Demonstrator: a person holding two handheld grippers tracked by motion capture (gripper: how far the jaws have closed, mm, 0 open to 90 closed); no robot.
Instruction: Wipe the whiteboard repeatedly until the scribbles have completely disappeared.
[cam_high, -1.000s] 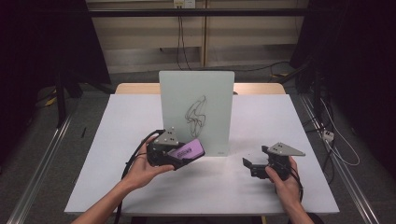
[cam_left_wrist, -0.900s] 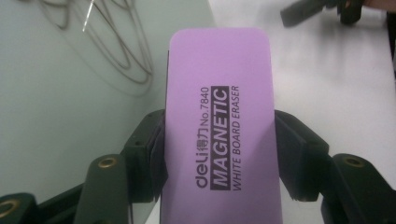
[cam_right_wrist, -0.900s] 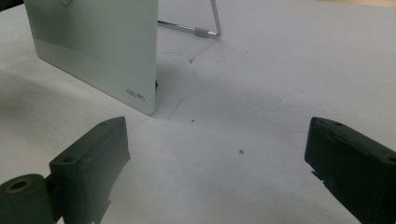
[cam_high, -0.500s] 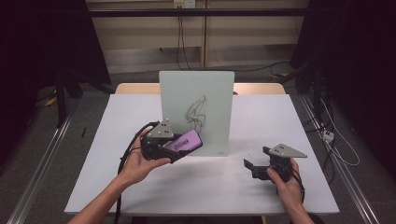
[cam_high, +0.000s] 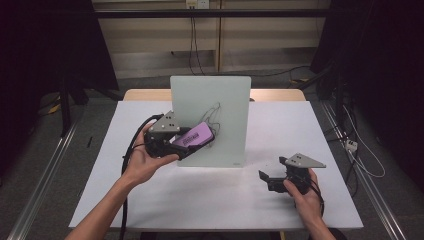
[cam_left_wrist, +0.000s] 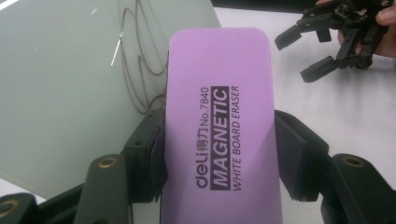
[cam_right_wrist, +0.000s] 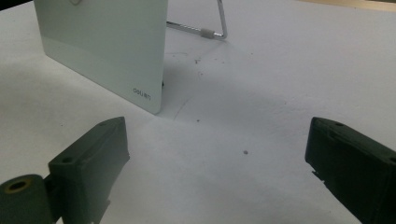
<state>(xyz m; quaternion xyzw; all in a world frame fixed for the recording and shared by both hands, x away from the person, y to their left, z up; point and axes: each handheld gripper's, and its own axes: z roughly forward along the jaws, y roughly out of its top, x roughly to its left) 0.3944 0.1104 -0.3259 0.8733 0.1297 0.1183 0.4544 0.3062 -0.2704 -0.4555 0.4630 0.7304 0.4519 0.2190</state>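
Observation:
A pale green glass whiteboard (cam_high: 212, 112) stands upright on the white table (cam_high: 300, 125), with a black scribble (cam_high: 215, 115) drawn on its face. My left gripper (cam_high: 192, 145) is shut on a purple magnetic whiteboard eraser (cam_high: 195, 135), held up in front of the board's lower left part near the scribble. In the left gripper view the eraser (cam_left_wrist: 219, 121) sits clamped between both black pads (cam_left_wrist: 156, 154), with the scribble (cam_left_wrist: 140, 70) on the board (cam_left_wrist: 60, 84) just behind it. My right gripper (cam_high: 267, 179) rests low on the table at the right, open and empty (cam_right_wrist: 217, 154).
The board's lower corner (cam_right_wrist: 149, 95) and its wire stand (cam_right_wrist: 205, 30) lie ahead of the right gripper. Small dark specks (cam_right_wrist: 245, 152) dot the table near it. A cable (cam_high: 131, 150) trails from the left gripper. Bare table spreads in front.
My left gripper has risen with the eraser, from near the board's bottom edge up toward the scribble. The right gripper has stayed in place.

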